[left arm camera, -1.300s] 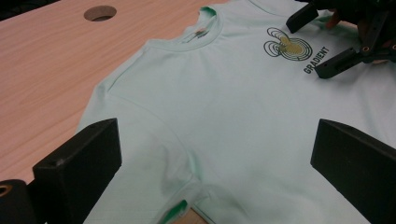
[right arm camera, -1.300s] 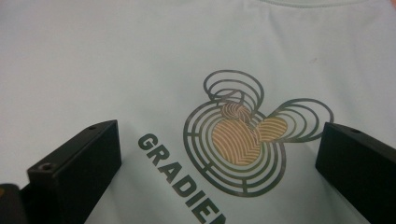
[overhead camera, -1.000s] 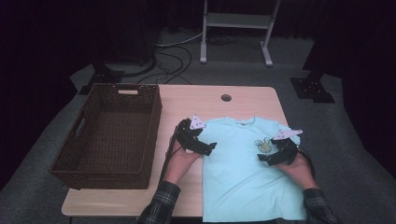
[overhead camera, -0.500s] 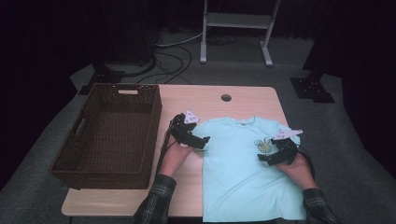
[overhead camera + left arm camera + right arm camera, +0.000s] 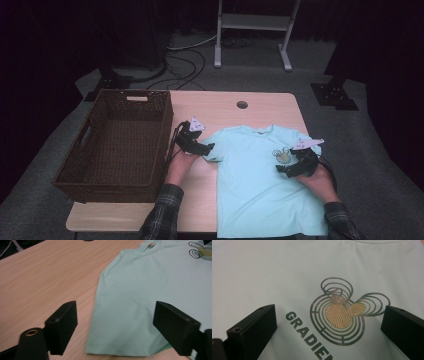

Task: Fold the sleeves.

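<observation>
- Left gripper [image 5: 206,148] nearest the work: jaws apart, astride the sleeve hem [image 5: 120,350], just been closing in, pads not yet pressing cloth; nothing held.
- Right gripper [image 5: 284,170] low over the chest print [image 5: 342,315], jaws wide, print between them, gripping nothing.
- T-shirt [image 5: 260,185] flat, front up, on the right half of the table [image 5: 210,105], collar toward the far edge.
- Likely handling: light, soft, limp knit; no stiffness, sags and folds once lifted, drags on the wood rather than sliding clean.
- Best hold, by judgement: pinch at a doubled edge, sleeve hem or shoulder seam, both layers together; a single layer would probably slip or peel.
- Print probably slightly tackier and stiffer than plain cloth; poor pinch spot, too flat to gather.
- Basket [image 5: 117,142] left of the shirt, open top, well apart from the sleeve.
- Hard to tell: bottom hem cut off at the near frame edge; right sleeve mostly hidden behind the right gripper's grey plate.
- Print lettering cut off in the right gripper view, reads "GRADIEN".
- Small fold under the sleeve corner, lower layer barely visible.
- Far floor dark; cables and a stand base vague.
</observation>
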`<move>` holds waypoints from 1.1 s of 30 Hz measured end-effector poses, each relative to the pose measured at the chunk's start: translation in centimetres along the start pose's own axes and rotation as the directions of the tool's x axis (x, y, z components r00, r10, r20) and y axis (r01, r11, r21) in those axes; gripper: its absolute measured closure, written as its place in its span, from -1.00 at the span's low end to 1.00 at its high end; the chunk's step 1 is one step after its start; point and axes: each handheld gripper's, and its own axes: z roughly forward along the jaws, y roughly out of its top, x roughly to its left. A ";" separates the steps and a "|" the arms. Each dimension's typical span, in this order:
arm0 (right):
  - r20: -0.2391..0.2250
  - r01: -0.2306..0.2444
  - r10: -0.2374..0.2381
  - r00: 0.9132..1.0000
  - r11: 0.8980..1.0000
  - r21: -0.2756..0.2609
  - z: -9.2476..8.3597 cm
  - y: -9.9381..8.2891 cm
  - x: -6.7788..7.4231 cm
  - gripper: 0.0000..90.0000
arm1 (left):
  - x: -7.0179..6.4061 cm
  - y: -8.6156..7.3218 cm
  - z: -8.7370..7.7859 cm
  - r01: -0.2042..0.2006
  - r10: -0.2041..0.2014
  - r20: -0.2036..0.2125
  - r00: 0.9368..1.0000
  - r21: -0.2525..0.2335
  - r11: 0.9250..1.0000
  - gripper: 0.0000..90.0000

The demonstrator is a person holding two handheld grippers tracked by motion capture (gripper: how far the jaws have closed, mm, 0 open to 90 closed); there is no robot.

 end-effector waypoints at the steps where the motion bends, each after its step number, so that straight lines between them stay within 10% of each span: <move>1: 0.000 -0.001 0.001 1.000 1.000 0.000 0.0 0.0 0.0 -1.00 | 0.2 -0.2 0.0 0.000 0.001 -0.009 1.000 0.007 1.000 -0.52; 33: 0.001 -0.001 0.001 1.000 1.000 0.000 0.0 0.0 0.0 -1.00 | 2.3 -1.9 1.2 0.092 -0.086 -0.059 0.995 0.103 0.990 0.43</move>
